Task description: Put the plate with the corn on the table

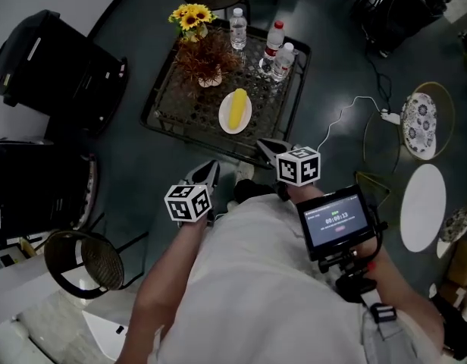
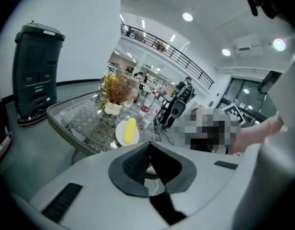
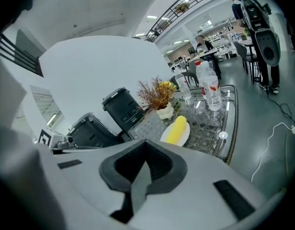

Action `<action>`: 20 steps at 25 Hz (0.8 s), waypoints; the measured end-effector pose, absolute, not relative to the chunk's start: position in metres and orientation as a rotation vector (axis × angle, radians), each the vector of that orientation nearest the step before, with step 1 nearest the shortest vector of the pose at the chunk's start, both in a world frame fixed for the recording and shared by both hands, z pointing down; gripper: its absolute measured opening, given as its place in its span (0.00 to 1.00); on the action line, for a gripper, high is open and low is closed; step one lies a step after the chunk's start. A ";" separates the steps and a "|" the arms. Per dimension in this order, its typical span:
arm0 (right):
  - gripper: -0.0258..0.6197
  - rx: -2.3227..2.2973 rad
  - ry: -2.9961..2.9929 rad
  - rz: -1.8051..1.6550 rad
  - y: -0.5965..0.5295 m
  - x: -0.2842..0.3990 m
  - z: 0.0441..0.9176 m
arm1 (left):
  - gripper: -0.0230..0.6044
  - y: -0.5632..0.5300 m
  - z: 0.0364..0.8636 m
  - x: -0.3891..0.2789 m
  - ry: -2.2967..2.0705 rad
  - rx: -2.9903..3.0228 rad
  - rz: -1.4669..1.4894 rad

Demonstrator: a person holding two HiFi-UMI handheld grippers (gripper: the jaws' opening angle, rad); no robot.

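A white plate (image 1: pixel 235 113) carrying a yellow corn cob (image 1: pixel 237 107) rests on the glass-topped wicker table (image 1: pixel 173 101), near its front edge. My left gripper (image 1: pixel 211 167) and right gripper (image 1: pixel 264 145) hang side by side over the floor just short of that edge, both shut and empty. The left gripper view has the plate (image 2: pixel 119 134) and corn (image 2: pixel 130 130) just beyond its jaws, which meet at their tips (image 2: pixel 148 145). From the right gripper view, the corn (image 3: pixel 176 128) on its plate (image 3: pixel 183 139) lies past the shut jaws (image 3: pixel 145 143).
Three water bottles (image 1: pixel 279 53) stand at the table's back right. Sunflowers (image 1: pixel 192 15) and a dried plant in a white vase (image 1: pixel 208 68) stand at the back left. A black bin (image 1: pixel 51 59) is on the left, with a wire chair (image 1: pixel 86 260) nearer me. Round white tables (image 1: pixel 423 207) and a cable (image 1: pixel 347 112) are on the right.
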State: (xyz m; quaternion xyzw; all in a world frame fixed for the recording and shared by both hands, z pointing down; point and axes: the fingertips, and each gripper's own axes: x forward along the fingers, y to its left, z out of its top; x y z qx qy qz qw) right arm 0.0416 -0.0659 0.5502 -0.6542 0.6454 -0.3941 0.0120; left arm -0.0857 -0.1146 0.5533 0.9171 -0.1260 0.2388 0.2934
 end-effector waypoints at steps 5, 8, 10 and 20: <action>0.05 -2.031 2.039 -1.186 -0.058 0.031 0.530 | 0.05 -0.104 0.540 -0.104 -0.337 2.436 0.608; 0.05 -2.023 2.048 -1.186 -0.050 0.025 0.525 | 0.05 -0.096 0.537 -0.112 -0.325 2.437 0.604; 0.05 -2.019 2.055 -1.190 -0.045 0.021 0.526 | 0.05 -0.093 0.536 -0.115 -0.318 2.441 0.601; 0.05 -2.005 2.064 -1.209 -0.031 0.004 0.529 | 0.05 -0.080 0.534 -0.117 -0.274 2.457 0.588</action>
